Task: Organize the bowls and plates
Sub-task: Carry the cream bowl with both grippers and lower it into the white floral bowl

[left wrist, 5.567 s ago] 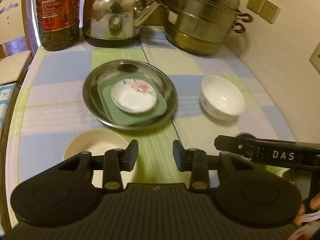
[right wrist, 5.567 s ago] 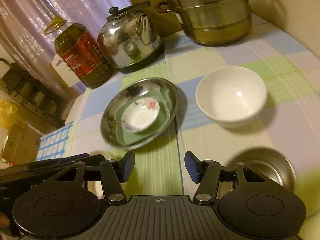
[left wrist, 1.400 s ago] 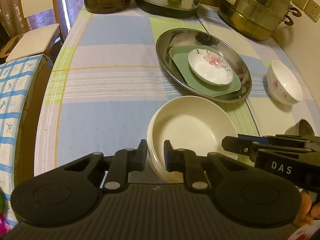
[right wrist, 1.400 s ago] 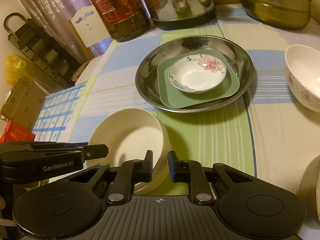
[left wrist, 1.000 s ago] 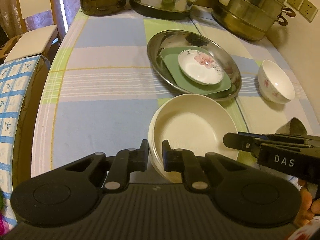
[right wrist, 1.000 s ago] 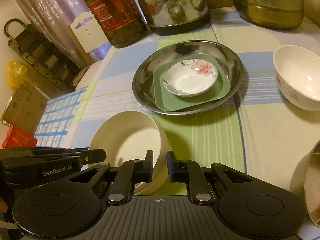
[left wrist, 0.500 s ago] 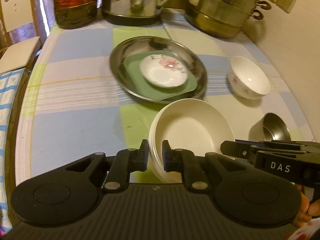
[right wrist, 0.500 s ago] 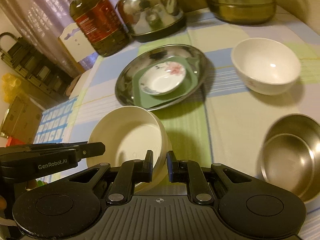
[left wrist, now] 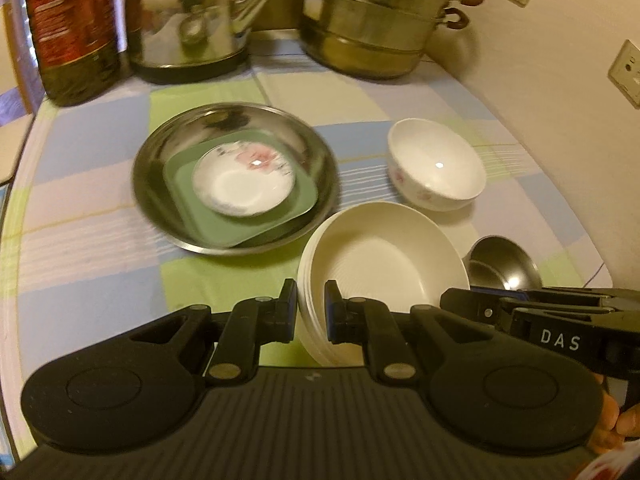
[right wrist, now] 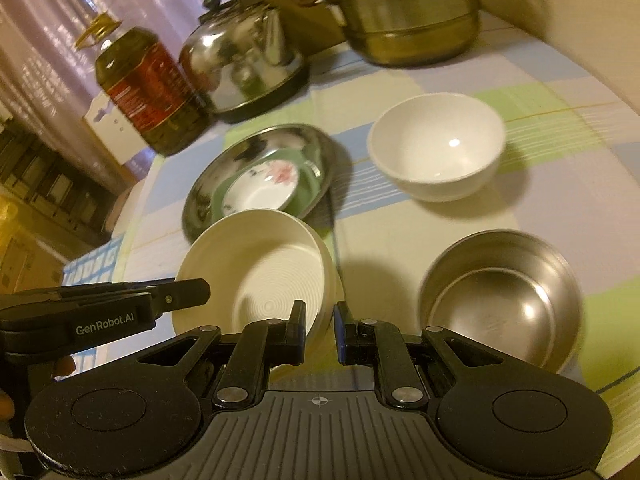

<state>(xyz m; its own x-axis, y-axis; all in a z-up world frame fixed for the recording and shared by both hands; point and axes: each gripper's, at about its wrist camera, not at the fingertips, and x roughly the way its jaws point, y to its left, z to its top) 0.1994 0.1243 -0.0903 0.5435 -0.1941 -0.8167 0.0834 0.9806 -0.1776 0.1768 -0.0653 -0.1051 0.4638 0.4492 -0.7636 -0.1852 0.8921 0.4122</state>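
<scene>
A cream ribbed bowl [left wrist: 384,264] hangs a little above the checked tablecloth, held from both sides. My left gripper [left wrist: 311,300] is shut on its left rim. My right gripper [right wrist: 320,320] is shut on the opposite rim of the cream bowl [right wrist: 260,276]. In the left wrist view the right gripper's arm reaches in from the right. A steel plate [left wrist: 160,184] holds a green square plate [left wrist: 208,228] with a floral saucer [left wrist: 244,180] on top. A white floral bowl [left wrist: 436,164] and a small steel bowl [right wrist: 500,296] stand to the right.
An oil bottle [left wrist: 68,28], a steel kettle [left wrist: 188,20] and a stacked steamer pot [left wrist: 376,16] line the table's far edge. A wall with sockets [left wrist: 628,72] runs along the right side. The table's edge curves round at the left.
Both grippers have carried the cream bowl to the right and slightly up. The steel bowl and the white bowl have come closer in both views.
</scene>
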